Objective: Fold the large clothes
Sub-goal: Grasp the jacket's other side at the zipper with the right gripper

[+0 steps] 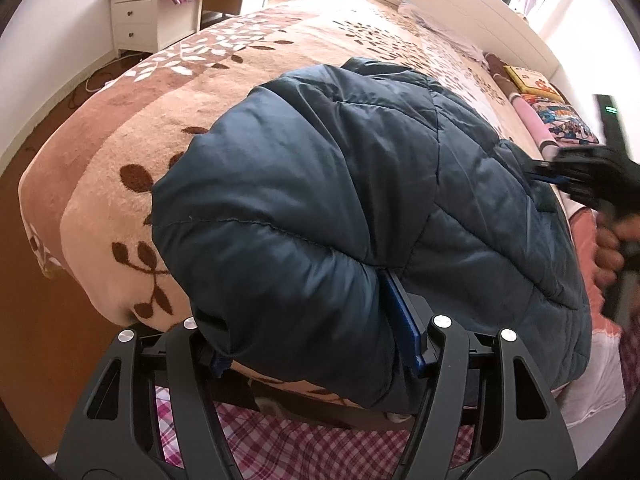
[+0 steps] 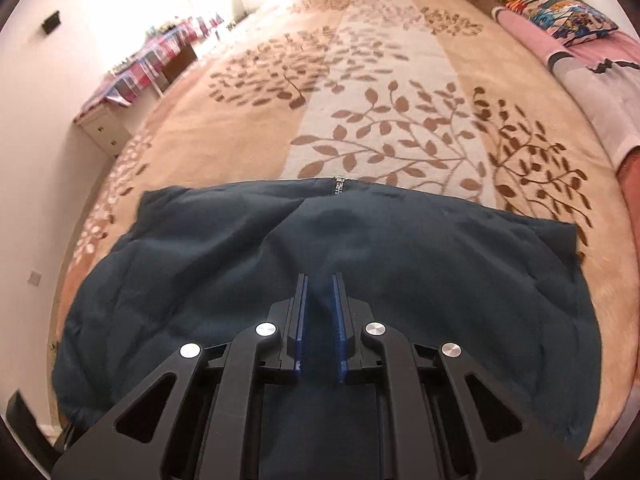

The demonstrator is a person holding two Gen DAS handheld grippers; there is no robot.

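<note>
Left claw [image 1: 320, 320] grips puffy quilted jacket [image 1: 320, 200] on fuzzy blanket [image 1: 240, 72].

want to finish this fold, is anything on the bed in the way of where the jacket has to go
Nothing visible. The blanket beyond the jacket lies bare up to the pillows at the far right edge. The left gripper is clamped on a jacket fold; the right gripper hangs over it, slightly open.

A wide bed [image 2: 400, 80] covered by a beige blanket [image 2: 256, 128] (brown leaf pattern). A dark blue puffy jacket [image 2: 360, 264] lies on its near end; bright cushions [image 2: 560, 12] sit beyond the jacket.
</note>
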